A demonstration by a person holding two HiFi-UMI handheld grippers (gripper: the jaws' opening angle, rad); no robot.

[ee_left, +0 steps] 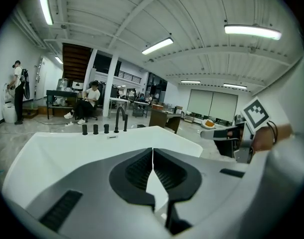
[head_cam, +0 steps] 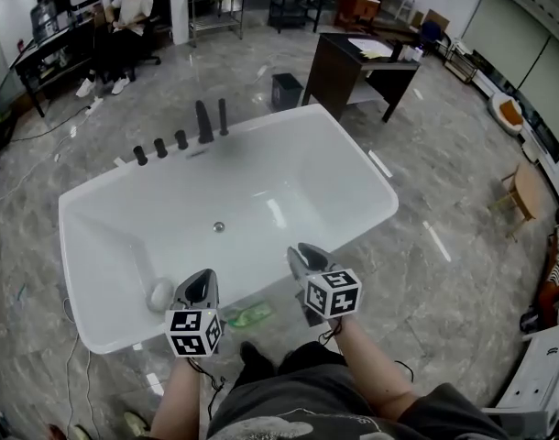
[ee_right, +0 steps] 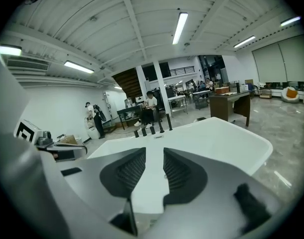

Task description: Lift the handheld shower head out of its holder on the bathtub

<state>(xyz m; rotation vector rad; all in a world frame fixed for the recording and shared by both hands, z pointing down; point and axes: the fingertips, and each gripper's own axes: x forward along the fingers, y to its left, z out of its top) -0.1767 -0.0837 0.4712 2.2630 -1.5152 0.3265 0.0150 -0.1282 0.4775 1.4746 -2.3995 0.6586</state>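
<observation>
A white bathtub [head_cam: 105, 246] fills the middle of the head view. On its far rim stand three black knobs [head_cam: 160, 148], a black faucet [head_cam: 204, 122] and, just right of it, the slim black handheld shower head [head_cam: 224, 115], upright in its holder. Both grippers hover over the tub's near rim, far from the fittings. My left gripper [head_cam: 199, 282] [ee_left: 152, 151] is shut, its pads meeting with nothing between them. My right gripper [head_cam: 302, 257] [ee_right: 154, 153] stands open, a gap between its pads and nothing in it. The shower head [ee_left: 125, 122] [ee_right: 169, 122] shows small and distant in both gripper views.
A grey rounded object [head_cam: 160, 293] lies inside the tub at the near left; the drain [head_cam: 219, 226] is mid-floor. A green scrap [head_cam: 247, 316] lies on the floor by my feet. Beyond the tub are a black bin [head_cam: 286, 90], a dark desk [head_cam: 353, 67] and a seated person [head_cam: 124, 26].
</observation>
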